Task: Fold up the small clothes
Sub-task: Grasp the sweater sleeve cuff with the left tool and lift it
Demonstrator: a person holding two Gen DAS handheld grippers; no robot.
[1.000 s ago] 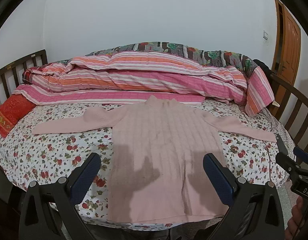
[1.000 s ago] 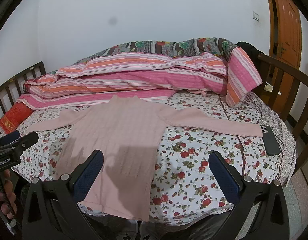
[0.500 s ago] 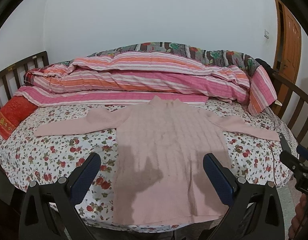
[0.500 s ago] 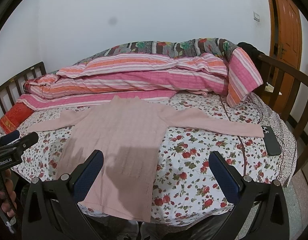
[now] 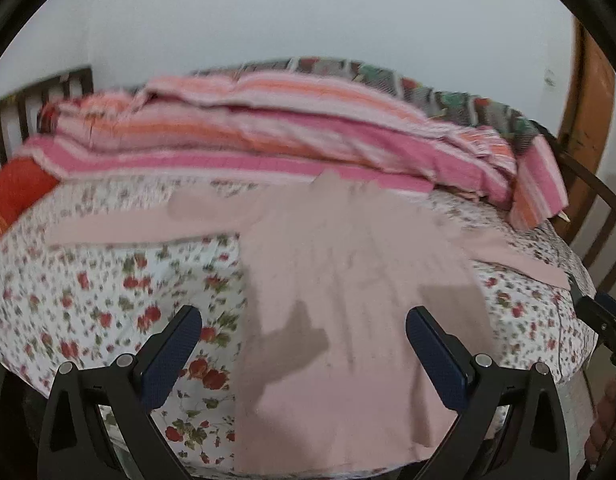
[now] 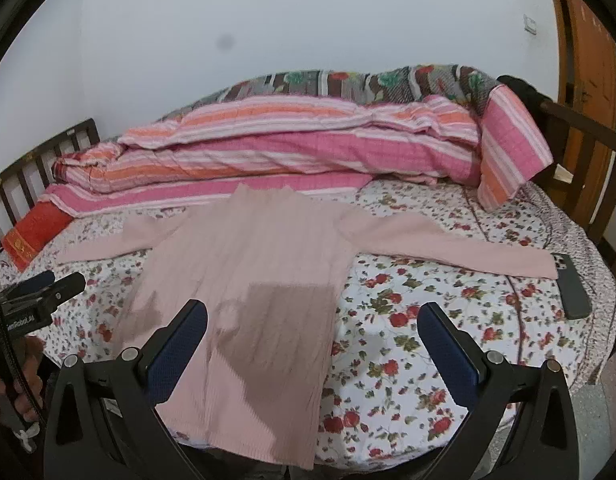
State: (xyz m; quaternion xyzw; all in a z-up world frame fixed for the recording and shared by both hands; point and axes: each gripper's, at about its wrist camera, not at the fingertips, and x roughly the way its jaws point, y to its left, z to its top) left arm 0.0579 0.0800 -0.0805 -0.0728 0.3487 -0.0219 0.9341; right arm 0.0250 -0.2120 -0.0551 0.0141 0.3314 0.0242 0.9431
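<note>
Bed [image 6: 407, 360] with floral sheet fills the white-walled room; pink sweater [image 6: 252, 280] lies spread flat on it, striped quilt [image 6: 308, 152] behind, phone [image 6: 572, 286] beside one sleeve. Left claw [image 5: 304, 354] and right claw [image 6: 313, 350] hover, both released.

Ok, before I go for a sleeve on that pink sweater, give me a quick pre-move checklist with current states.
1. Pink sweater lies flat with both sleeves spread: ok.
2. Left gripper open, holding nothing: ok.
3. Right gripper open, holding nothing: ok.
4. Right sleeve has nothing lying on it: ok, but its cuff ends right beside the phone; touching or not, cannot tell.
5. Left sleeve unobstructed on the floral sheet: ok.
6. Left wrist view sharp enough for aiming: not ok, blurred.
</note>
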